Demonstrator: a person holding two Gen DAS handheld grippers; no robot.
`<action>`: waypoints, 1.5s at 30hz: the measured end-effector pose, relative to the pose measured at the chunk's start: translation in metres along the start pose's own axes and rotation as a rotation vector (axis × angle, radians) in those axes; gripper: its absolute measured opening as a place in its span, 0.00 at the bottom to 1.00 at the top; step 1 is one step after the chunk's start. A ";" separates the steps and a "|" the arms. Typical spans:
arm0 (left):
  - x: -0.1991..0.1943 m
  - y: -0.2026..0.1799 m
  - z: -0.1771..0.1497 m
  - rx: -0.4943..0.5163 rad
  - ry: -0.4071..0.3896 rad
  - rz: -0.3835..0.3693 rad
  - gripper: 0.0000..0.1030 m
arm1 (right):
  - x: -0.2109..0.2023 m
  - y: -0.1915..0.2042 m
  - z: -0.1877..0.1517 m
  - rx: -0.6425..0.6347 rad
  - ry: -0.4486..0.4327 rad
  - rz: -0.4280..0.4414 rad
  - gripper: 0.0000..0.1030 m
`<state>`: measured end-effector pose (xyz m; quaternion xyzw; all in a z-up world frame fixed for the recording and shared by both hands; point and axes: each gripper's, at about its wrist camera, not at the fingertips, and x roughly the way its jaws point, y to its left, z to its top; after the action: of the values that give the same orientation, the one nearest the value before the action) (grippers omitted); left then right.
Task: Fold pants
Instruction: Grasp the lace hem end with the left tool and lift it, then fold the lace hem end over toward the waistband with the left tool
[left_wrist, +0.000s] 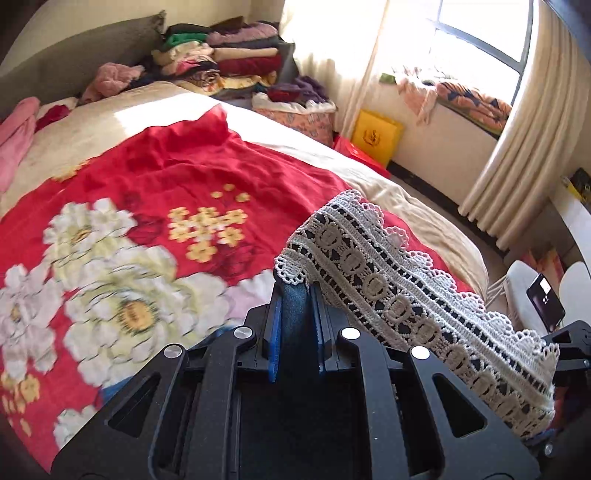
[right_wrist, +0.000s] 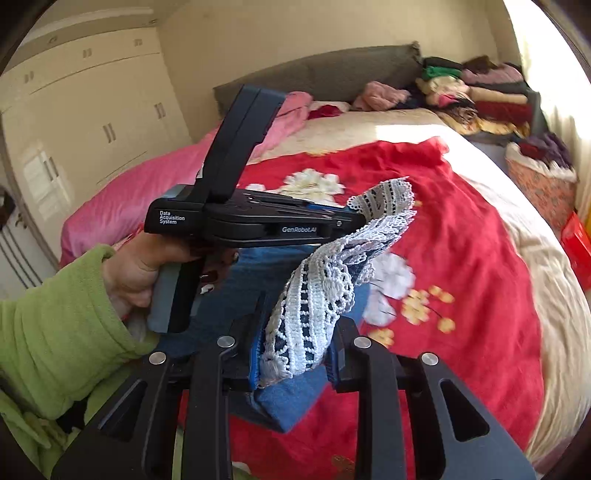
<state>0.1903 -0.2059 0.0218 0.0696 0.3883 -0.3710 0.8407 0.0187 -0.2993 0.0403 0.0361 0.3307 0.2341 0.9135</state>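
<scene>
Pants (right_wrist: 288, 384): blue denim with a white lace hem band (left_wrist: 399, 291), lifted above the bed, stretched between both tongs.
Left gripper (left_wrist: 295, 295): jaws pinched on denim at one end of the lace.
Right gripper (right_wrist: 295, 354): jaws clamped on the lace and the denim under it.
Left hand (right_wrist: 136, 269): green sleeve, gripping the left tool's handle.
Bedspread (left_wrist: 177, 177): red, with white flowers, below the pants.
Clothes pile (left_wrist: 229, 55): stacked by the headboard.

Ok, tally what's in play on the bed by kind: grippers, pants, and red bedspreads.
Grippers: 2, the left gripper and the right gripper, both clamped on the garment
Pants: 1, blue denim pants with a white lace hem
Bedspreads: 1, the red floral bedspread
Total: 4
</scene>
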 end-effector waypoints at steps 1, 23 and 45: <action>-0.007 0.009 -0.005 -0.025 -0.004 0.004 0.07 | 0.007 0.009 0.002 -0.023 0.012 0.009 0.24; -0.110 0.150 -0.126 -0.552 -0.115 0.036 0.24 | 0.086 0.138 -0.021 -0.314 0.208 0.182 0.49; -0.063 0.140 -0.118 -0.483 0.039 0.213 0.31 | 0.193 -0.015 0.027 -0.111 0.277 -0.195 0.55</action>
<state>0.1874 -0.0216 -0.0389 -0.0854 0.4723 -0.1754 0.8596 0.1717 -0.2230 -0.0554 -0.0793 0.4419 0.1650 0.8782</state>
